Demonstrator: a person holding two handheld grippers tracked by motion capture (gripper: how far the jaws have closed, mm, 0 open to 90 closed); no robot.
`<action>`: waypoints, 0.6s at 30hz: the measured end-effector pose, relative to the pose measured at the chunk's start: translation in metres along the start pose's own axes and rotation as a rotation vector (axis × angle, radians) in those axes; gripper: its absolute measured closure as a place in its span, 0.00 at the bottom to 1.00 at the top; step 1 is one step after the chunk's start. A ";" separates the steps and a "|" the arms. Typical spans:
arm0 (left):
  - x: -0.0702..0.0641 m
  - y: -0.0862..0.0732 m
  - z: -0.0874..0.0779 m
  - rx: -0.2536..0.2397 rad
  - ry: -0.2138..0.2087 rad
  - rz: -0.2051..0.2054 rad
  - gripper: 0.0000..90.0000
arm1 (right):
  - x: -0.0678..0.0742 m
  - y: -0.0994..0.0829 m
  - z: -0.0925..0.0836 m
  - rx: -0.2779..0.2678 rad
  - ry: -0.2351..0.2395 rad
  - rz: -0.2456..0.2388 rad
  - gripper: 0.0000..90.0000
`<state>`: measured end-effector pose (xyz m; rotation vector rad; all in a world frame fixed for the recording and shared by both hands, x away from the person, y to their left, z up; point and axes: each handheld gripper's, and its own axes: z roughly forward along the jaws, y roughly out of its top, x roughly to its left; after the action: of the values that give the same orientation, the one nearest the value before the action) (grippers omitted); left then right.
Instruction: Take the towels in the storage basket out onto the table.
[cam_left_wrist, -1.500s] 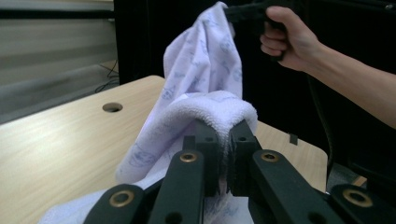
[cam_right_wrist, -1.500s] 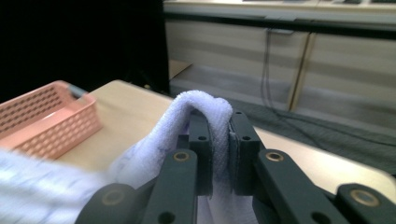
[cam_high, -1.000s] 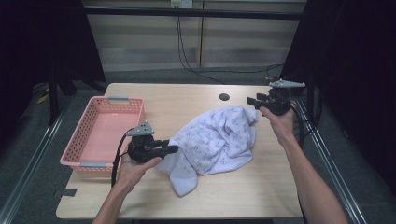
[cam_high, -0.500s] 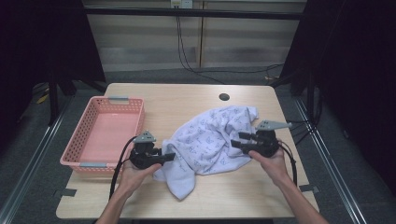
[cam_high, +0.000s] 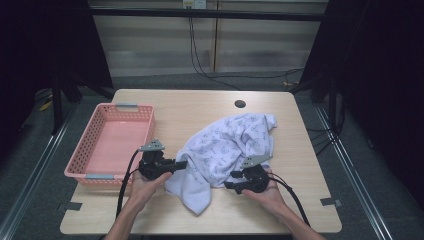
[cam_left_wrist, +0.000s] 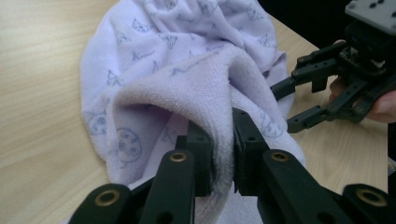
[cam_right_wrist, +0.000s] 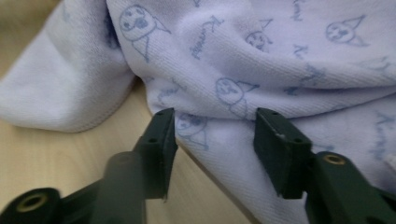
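Note:
A crumpled white cloth (cam_high: 227, 142) printed with small blue figures lies on the wooden table (cam_high: 195, 107). My left gripper (cam_high: 182, 163) is at its left edge. In the left gripper view its jaws have just been closing and my left gripper (cam_left_wrist: 223, 137) now pinches a raised fold of the cloth (cam_left_wrist: 187, 60). My right gripper (cam_high: 230, 182) sits at the cloth's near right edge. In the right gripper view my right gripper (cam_right_wrist: 212, 128) has been closing but its jaws still stand apart, with the cloth's hem (cam_right_wrist: 261, 56) between them and no pad pressing on it.
A pink plastic basket (cam_high: 86, 147) stands at the table's left side, just behind my left hand. A small dark hole (cam_high: 240, 104) marks the tabletop at the back. Cables trail from both grippers toward the near edge.
My right hand came from the table's far right corner down and inward to the cloth's near right edge. The left gripper stayed put and shut on the fold.

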<state>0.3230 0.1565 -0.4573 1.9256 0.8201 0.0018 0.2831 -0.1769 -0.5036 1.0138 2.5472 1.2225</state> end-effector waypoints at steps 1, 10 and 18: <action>-0.001 0.002 -0.003 -0.013 0.005 0.005 0.92 | 0.002 0.001 0.000 0.010 -0.028 -0.024 0.71; -0.013 0.016 -0.031 -0.099 -0.015 0.034 0.95 | -0.028 -0.003 -0.062 -0.080 -0.056 0.078 0.98; -0.047 0.039 -0.026 -0.111 -0.165 0.080 0.95 | -0.056 0.001 -0.127 -0.237 -0.155 0.123 0.98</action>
<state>0.2994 0.1413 -0.3977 1.8258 0.6206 -0.0612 0.2764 -0.2929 -0.4271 1.1728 2.1913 1.3788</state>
